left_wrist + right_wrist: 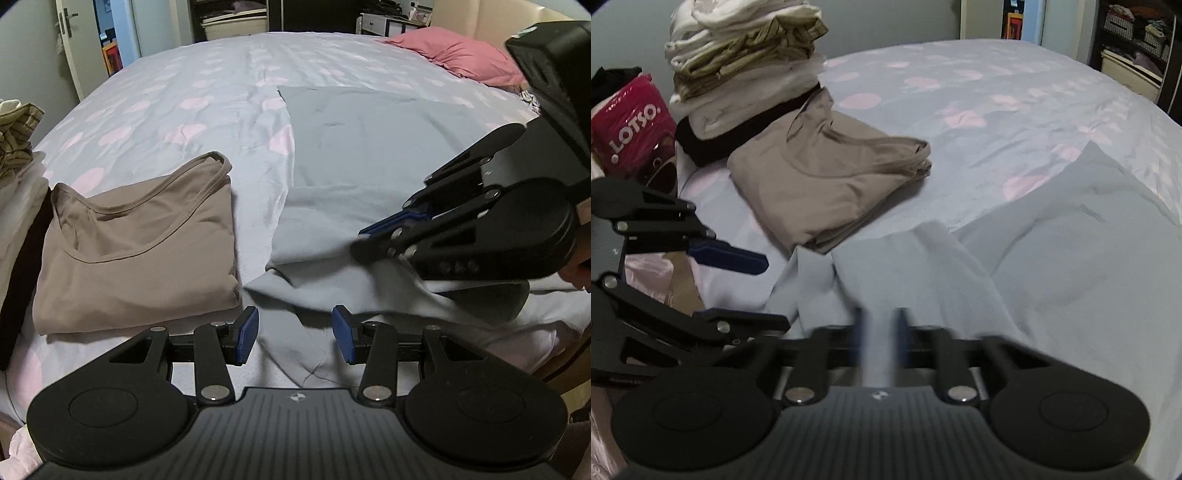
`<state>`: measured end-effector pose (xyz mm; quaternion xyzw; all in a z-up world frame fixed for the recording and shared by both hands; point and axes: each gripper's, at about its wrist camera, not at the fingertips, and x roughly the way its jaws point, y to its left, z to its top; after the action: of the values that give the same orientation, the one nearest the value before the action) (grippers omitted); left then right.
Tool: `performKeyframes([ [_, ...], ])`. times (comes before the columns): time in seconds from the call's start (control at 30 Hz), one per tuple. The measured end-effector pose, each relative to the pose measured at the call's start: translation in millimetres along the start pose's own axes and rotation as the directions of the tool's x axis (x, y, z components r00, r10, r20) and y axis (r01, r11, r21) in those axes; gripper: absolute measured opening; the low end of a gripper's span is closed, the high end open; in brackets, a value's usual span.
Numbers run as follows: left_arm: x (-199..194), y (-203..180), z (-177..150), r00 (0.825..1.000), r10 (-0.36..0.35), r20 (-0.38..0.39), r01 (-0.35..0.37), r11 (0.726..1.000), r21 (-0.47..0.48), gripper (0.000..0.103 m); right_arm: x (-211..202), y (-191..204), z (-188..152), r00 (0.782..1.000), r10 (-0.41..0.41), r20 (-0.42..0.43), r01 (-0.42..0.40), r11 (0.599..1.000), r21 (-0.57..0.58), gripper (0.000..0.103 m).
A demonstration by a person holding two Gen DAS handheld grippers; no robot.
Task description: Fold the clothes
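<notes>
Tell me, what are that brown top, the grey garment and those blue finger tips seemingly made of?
Brown top: thin, stretchy knit, probably jersey; matte, with soft folds and stitched neckline binding. Grey garment: soft matte knit, possibly cotton; lies flat with gentle creases. Blue fingertips on the left gripper: look like ribbed rubber or plastic pads; uncertain.

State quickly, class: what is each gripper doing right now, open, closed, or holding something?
Left gripper: open, holding nothing, poised over the grey-blue garment.
Right gripper: closed on a fold of the grey-blue garment.
</notes>
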<state>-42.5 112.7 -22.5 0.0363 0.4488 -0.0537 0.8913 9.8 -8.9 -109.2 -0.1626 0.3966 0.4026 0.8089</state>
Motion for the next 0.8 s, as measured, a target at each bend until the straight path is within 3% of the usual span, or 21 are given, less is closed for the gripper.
performKeyframes([
  [0.1,0,-1,1,1.0,-0.002,0.0,0.002,1.0,-0.002,0.042,7,1,4,1.0,-0.012,-0.002,0.012,1.0,-0.005,0.007],
  [0.33,-2,-10,5,1.0,-0.009,0.022,0.009,1.0,0.019,0.042,-43,-30,-16,0.993,-0.107,0.042,0.103,0.99,0.101,0.006],
  [0.47,-7,-17,8,0.998,-0.048,0.048,0.046,0.998,0.042,0.043,-80,-49,-32,0.987,-0.143,0.068,0.13,0.976,0.177,0.006],
  [0.63,-16,-31,9,0.994,-0.055,0.094,0.042,0.991,0.131,0.047,-117,-67,-55,0.983,-0.165,0.083,0.138,0.954,0.266,0.006],
  [0.8,-15,-46,6,0.99,-0.107,0.092,0.085,0.972,0.218,0.047,-109,-68,-66,0.988,-0.143,0.064,0.118,0.949,0.292,0.006],
])
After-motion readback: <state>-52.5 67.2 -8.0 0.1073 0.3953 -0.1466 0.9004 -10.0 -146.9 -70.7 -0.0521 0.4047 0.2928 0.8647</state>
